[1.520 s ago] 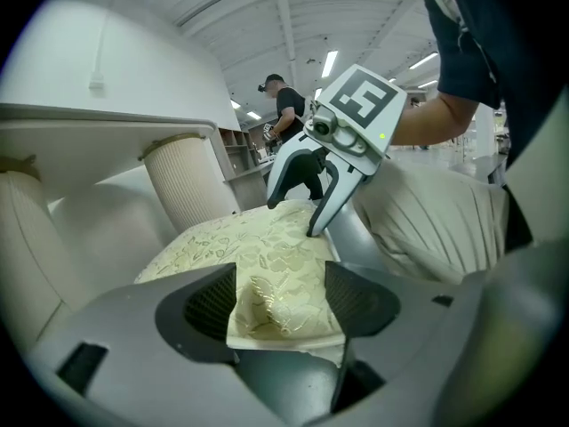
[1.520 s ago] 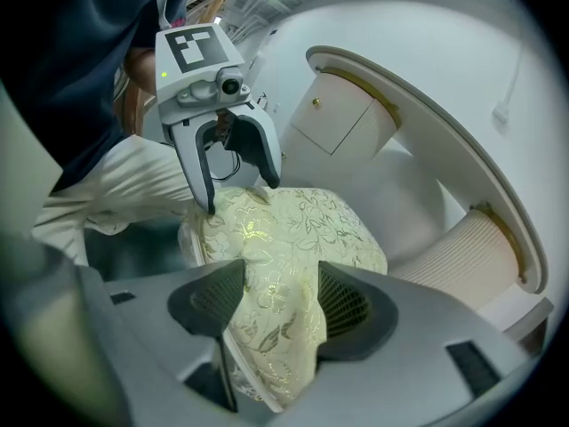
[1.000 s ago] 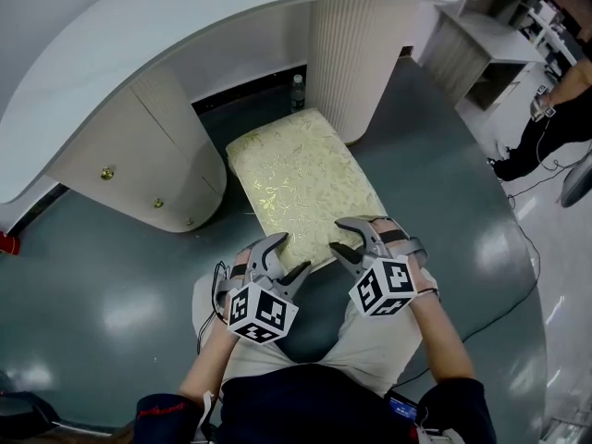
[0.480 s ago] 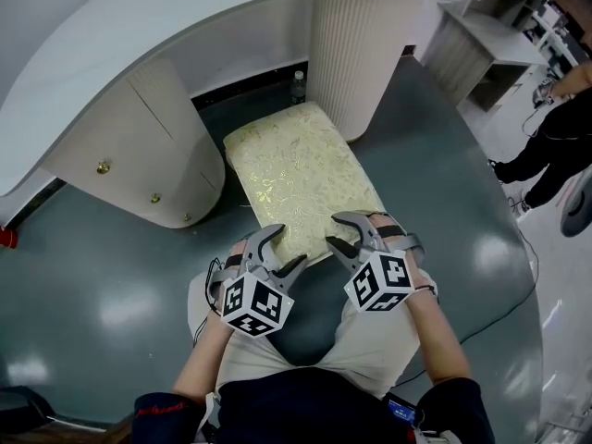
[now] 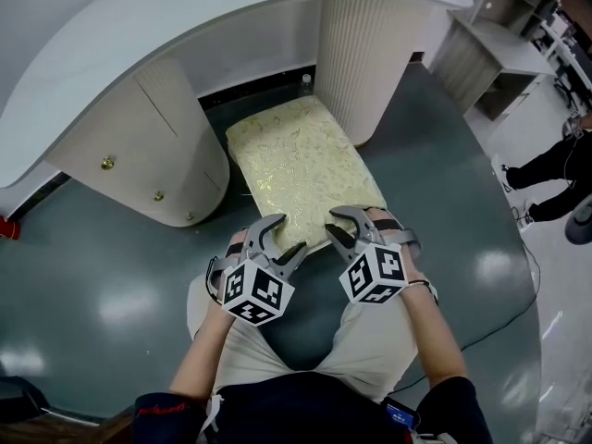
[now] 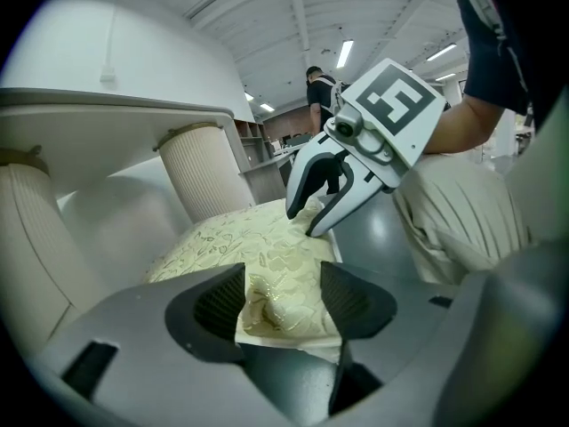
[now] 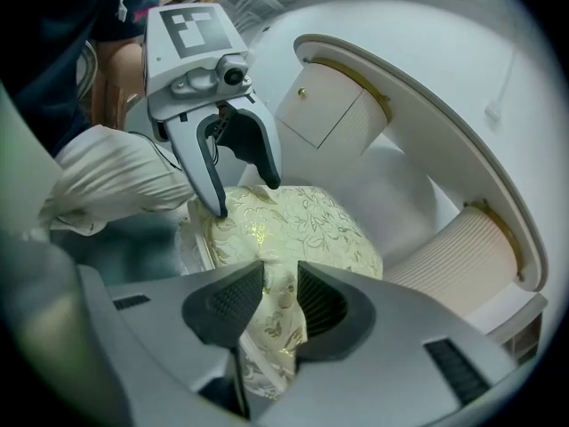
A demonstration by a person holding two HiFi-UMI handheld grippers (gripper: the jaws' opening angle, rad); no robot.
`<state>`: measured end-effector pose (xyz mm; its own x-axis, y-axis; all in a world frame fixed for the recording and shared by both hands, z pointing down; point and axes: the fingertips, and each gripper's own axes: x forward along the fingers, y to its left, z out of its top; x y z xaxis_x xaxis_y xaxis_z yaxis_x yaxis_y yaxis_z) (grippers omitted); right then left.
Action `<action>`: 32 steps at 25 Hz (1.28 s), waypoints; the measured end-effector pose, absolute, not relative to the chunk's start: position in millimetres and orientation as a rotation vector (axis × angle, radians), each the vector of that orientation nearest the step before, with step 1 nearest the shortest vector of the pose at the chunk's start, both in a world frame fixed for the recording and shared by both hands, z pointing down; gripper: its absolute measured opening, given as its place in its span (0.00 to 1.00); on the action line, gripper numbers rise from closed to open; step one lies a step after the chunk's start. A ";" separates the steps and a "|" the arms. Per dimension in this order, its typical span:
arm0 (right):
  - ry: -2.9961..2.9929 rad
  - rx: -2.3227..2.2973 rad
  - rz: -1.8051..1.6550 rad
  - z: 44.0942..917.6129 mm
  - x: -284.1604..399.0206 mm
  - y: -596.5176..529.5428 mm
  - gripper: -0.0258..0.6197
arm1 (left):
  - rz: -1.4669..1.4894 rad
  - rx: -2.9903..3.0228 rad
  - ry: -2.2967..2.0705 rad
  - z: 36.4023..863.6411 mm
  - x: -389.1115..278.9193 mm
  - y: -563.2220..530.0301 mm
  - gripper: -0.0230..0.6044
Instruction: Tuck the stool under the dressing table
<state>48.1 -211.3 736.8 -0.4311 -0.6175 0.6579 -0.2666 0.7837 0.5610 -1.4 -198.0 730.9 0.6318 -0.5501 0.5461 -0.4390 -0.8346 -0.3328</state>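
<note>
The stool [image 5: 301,165], with a cream and gold patterned cushion, stands with its far end in the kneehole of the white dressing table [image 5: 139,26]. My left gripper [image 5: 291,232] is at its near left corner. Its jaws have just been closing a little and still stand wide, with the cushion corner [image 6: 284,283] between the pads. My right gripper [image 5: 333,225] is at the near right corner. Its jaws have just been closing and now pinch the cushion's edge [image 7: 280,327]. The left gripper view also shows the right gripper [image 6: 307,221], and the right gripper view the left gripper [image 7: 244,198].
A rounded drawer cabinet with gold knobs [image 5: 139,155] flanks the kneehole on the left, a fluted column [image 5: 356,54] on the right. A small bottle [image 5: 305,81] stands at the back of the kneehole. At the far right are shelving [image 5: 499,54] and a person [image 5: 555,165].
Both grippers have moved forward onto the stool's near corners. The right jaws have narrowed around the cushion edge. The stool has not visibly shifted.
</note>
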 end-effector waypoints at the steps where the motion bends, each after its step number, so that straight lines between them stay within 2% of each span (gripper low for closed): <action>1: -2.034 0.658 -0.466 737.0 48.1 -211.7 0.25 | -0.985 -2.685 0.821 730.6 -1.8 -197.8 0.48; 8: -2.012 0.634 -0.506 735.1 44.8 -212.4 0.25 | -1.008 -2.625 0.849 729.6 -2.8 -197.9 0.47; 12: -1.979 0.613 -0.565 737.2 41.4 -215.9 0.22 | -1.009 -2.608 0.869 727.0 -5.8 -203.8 0.47; 25: -1.942 0.671 -0.557 738.3 33.1 -230.0 0.23 | -0.990 -2.604 0.915 731.0 -15.6 -218.0 0.47; 29: -1.941 0.727 -0.558 737.2 29.0 -243.6 0.23 | -1.011 -2.538 0.942 730.6 -18.4 -229.8 0.42; 32: -1.948 0.753 -0.571 737.0 23.8 -256.2 0.18 | -1.013 -2.503 0.978 730.2 -22.3 -244.0 0.39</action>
